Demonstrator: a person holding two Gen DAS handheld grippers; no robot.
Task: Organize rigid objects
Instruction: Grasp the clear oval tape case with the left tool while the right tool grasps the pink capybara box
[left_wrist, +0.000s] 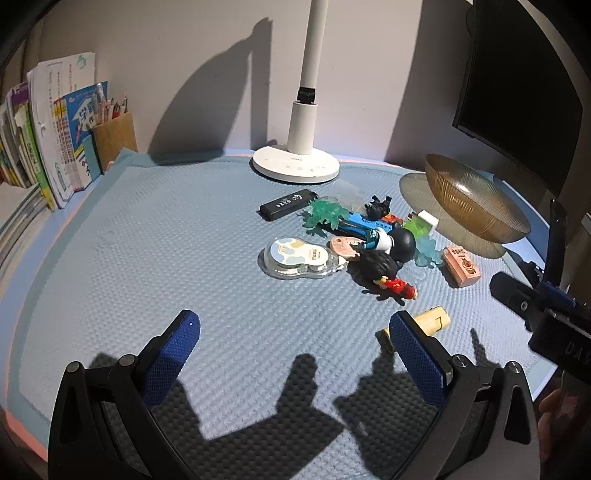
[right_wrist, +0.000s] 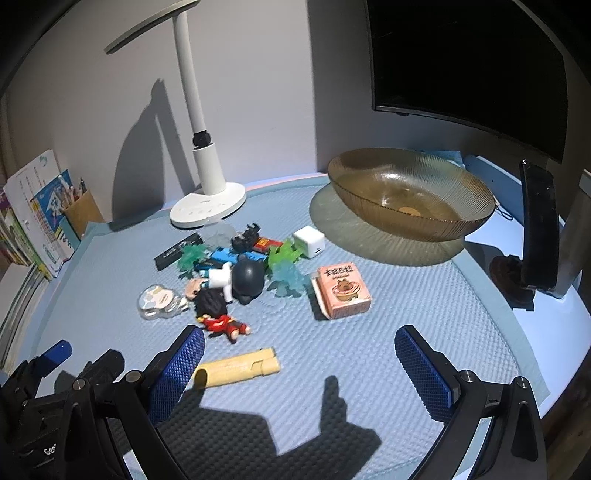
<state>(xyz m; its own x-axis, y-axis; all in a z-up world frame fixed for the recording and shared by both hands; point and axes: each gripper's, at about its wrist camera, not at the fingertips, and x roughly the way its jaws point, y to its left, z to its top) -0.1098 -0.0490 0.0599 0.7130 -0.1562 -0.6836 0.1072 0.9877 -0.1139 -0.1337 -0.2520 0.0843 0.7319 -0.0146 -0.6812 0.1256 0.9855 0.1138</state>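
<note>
A heap of small things lies on the blue mat (left_wrist: 147, 240): a black stick (left_wrist: 288, 204), a clear tape case (left_wrist: 297, 257), a red doll (left_wrist: 391, 275), a pink box (left_wrist: 461, 266) and a cream tube (left_wrist: 434, 320). An amber glass bowl (right_wrist: 410, 192) stands behind them on the right, empty. My left gripper (left_wrist: 295, 339) is open and empty over the mat in front of the heap. My right gripper (right_wrist: 299, 350) is open and empty; the cream tube (right_wrist: 236, 367) lies by its left finger, and the pink box (right_wrist: 343, 290) lies ahead of it.
A white lamp (left_wrist: 299, 147) stands at the back. Books (left_wrist: 48, 129) and a pencil cup (left_wrist: 114, 136) line the left wall. A dark monitor (right_wrist: 469, 66) hangs at the right. A phone on a stand (right_wrist: 537, 229) is at the far right.
</note>
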